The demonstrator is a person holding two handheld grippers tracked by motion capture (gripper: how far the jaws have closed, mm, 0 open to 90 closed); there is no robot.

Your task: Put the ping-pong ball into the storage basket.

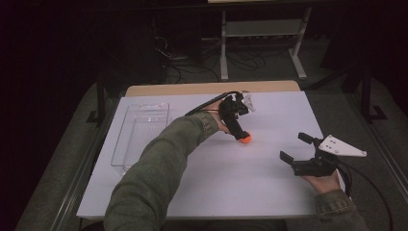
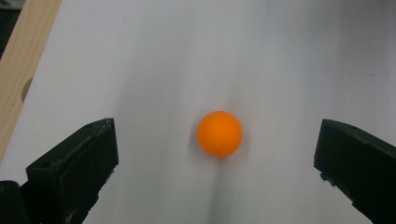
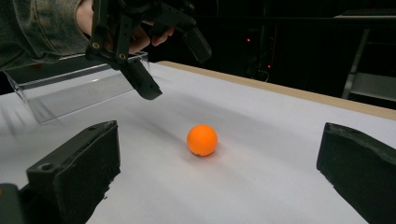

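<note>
A person sat at a white tabletop [image 1: 216, 183] with a gripper in each hand. An orange ball [image 1: 246, 139] lay on the bare tabletop, right of centre and toward the far half, touching nothing else.

The left gripper [image 1: 239, 133] reached across from the left on a green sleeve [image 1: 159, 168] and hung just above the ball, pointing down at it. Its fingers [image 2: 74, 163] were spread wide and held nothing; in the left gripper view the ball [image 2: 219, 134] lay between them, clear of both.

The right gripper [image 1: 297, 147] sat near the right edge of the tabletop, well apart from the ball, aimed left toward it. Its fingers [image 3: 77, 175] were also released and empty. In the right gripper view the ball [image 3: 202, 140] lay on the tabletop ahead, with the left gripper [image 3: 175, 72] hanging open above it and slightly to the left.

A clear tray [image 1: 118, 144] lay on the left side of the tabletop, well apart from the ball. In the right gripper view the tray [image 3: 60, 95] stood behind the left gripper.
</note>
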